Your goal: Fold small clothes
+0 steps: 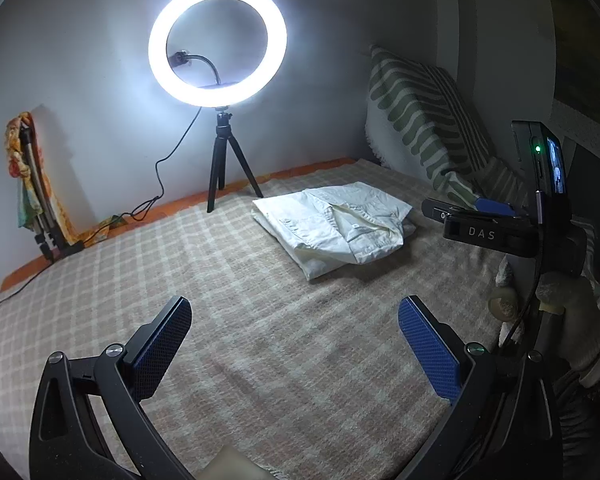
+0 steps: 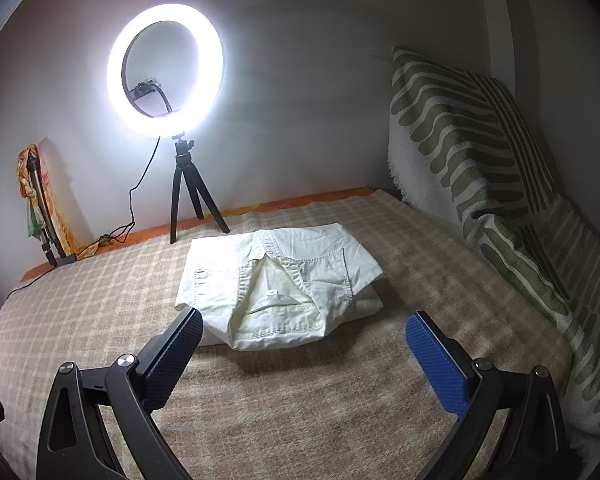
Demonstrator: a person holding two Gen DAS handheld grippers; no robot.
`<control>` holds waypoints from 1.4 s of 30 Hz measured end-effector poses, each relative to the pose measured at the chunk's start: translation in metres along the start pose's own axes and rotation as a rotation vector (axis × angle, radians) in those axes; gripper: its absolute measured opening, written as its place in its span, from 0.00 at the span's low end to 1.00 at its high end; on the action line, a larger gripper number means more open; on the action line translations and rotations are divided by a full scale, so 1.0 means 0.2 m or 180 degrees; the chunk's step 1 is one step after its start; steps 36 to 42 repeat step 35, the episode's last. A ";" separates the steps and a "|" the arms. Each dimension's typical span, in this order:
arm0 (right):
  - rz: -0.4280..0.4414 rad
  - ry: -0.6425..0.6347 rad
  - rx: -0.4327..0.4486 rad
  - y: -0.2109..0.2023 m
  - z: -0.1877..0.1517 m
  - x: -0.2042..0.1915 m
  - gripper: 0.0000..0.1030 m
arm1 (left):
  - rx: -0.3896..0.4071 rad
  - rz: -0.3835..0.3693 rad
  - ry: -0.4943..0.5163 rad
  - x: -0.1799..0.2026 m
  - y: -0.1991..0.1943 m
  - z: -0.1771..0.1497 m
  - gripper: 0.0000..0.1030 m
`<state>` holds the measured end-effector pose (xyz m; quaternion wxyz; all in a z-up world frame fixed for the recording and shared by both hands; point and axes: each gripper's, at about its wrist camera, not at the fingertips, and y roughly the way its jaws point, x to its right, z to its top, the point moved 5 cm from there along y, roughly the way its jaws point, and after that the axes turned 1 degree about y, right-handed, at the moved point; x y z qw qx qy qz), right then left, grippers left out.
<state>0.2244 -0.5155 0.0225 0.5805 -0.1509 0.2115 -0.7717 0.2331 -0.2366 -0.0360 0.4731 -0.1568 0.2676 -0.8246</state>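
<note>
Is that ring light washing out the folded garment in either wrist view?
Left wrist view: round white ring light blown out, glare on wall; folded cream garment readable. Right wrist view: same bloom; seams and label sharp, shadow along the near edge. Fisheye bends both frames' edges.

Folded shirt (image 2: 280, 280) on blanket (image 2: 300, 400); ring light (image 2: 165, 72) behind-left, cushion (image 2: 472, 152) right.

Left gripper (image 1: 296, 322) fingers spread wide, empty; right gripper (image 2: 304, 336) same, angled down.

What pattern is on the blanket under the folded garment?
Beige-and-white checked blanket; clearest in the right wrist view.
</note>
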 end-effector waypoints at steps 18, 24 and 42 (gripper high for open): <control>0.0067 0.0031 -0.0009 0.00 0.00 0.00 1.00 | 0.0011 -0.0067 -0.0018 0.03 -0.01 0.01 1.00; 0.0086 0.0040 -0.0012 0.00 0.01 -0.01 1.00 | 0.0020 -0.0071 -0.0007 0.03 -0.02 0.01 1.00; 0.0108 0.0049 -0.0036 0.01 0.00 -0.04 1.00 | 0.0044 -0.0039 -0.0040 0.01 -0.03 0.01 1.00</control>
